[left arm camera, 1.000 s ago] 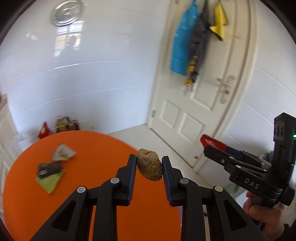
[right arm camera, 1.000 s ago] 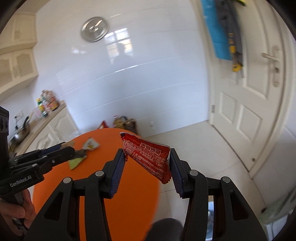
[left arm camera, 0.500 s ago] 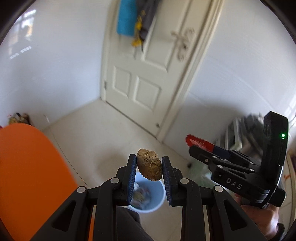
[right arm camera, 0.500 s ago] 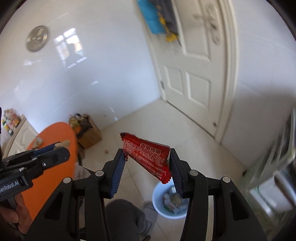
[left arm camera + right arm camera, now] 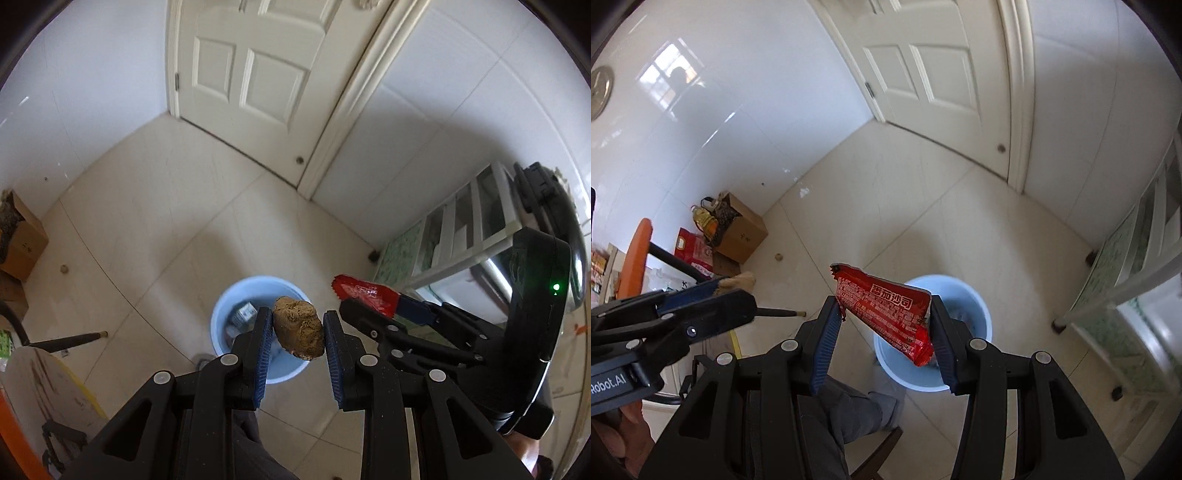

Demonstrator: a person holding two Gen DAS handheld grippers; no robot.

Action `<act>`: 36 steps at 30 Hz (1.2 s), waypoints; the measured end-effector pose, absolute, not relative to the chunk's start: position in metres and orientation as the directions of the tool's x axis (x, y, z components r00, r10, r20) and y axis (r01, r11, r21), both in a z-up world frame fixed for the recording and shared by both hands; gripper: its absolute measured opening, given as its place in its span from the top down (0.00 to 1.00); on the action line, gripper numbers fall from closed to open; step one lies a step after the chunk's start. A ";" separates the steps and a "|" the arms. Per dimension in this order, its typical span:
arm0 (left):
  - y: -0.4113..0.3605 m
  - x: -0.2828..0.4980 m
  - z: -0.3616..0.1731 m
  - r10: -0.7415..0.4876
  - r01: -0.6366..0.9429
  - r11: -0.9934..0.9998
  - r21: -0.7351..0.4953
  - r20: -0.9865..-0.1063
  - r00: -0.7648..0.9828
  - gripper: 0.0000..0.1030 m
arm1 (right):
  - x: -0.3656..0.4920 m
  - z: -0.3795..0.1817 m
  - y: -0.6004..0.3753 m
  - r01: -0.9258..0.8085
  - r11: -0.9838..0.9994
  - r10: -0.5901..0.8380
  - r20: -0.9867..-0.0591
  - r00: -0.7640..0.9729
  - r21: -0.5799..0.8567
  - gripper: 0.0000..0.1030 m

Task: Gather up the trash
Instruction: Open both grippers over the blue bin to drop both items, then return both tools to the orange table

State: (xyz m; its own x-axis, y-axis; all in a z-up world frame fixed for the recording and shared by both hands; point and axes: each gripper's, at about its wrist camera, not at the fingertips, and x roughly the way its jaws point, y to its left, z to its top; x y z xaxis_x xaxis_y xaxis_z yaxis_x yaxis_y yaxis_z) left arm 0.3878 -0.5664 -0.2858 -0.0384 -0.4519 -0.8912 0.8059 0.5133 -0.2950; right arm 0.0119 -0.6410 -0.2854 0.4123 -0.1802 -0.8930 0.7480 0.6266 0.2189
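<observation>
Both tools are tilted down over the blue bin (image 5: 225,314) at lower centre, presumably to drop their loads in: the left gripper (image 5: 297,334) clamps a brown lump (image 5: 299,328), the right gripper (image 5: 884,325) pinches a red wrapper (image 5: 886,310).

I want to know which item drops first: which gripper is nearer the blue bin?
Hard to call, roughly level. Left gripper holds its lump over the bin; right gripper holds the wrapper over its rim.
</observation>
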 end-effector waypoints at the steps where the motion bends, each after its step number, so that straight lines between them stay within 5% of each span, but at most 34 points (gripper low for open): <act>1: -0.571 0.391 -0.289 -0.444 0.804 0.516 -0.295 -0.895 -0.044 0.76 | 0.011 -0.291 -0.645 0.754 0.619 -0.174 -0.898 0.405 0.220 0.51; 4: -0.602 0.411 -0.295 -0.419 0.796 0.527 -0.298 -0.906 -0.062 0.73 | 0.009 -0.302 -0.655 0.768 0.599 -0.165 -0.904 0.393 0.225 0.48; 8: -0.619 0.425 -0.306 -0.386 0.798 0.535 -0.280 -0.920 -0.064 0.46 | 0.010 -0.315 -0.664 0.783 0.575 -0.149 -0.911 0.386 0.238 0.40; 15: -0.619 0.415 -0.305 -0.364 0.800 0.556 -0.227 -0.931 -0.012 0.30 | 0.004 -0.317 -0.669 0.801 0.553 -0.172 -0.909 0.380 0.231 0.04; 17: -0.618 0.408 -0.298 -0.368 0.807 0.555 -0.200 -0.930 0.022 0.24 | 0.000 -0.315 -0.668 0.814 0.538 -0.186 -0.911 0.368 0.219 0.00; 22: -0.607 0.387 -0.276 -0.396 0.815 0.566 -0.121 -0.907 0.141 0.10 | -0.008 -0.303 -0.666 0.837 0.509 -0.214 -0.912 0.350 0.202 0.00; 36: -0.471 0.335 -0.172 -0.559 0.762 0.633 -0.141 -0.764 0.323 0.07 | 0.011 -0.185 -0.613 0.785 0.588 -0.347 -0.815 0.464 0.197 0.00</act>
State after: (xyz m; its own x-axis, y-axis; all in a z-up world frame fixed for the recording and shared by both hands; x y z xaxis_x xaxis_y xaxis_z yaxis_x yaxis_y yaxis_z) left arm 0.3353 -0.4708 -0.1724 0.3231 -0.5591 -0.7635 0.7615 0.6326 -0.1409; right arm 0.0114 -0.6133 -0.1847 0.4642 -0.3466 -0.8151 0.7847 0.5878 0.1969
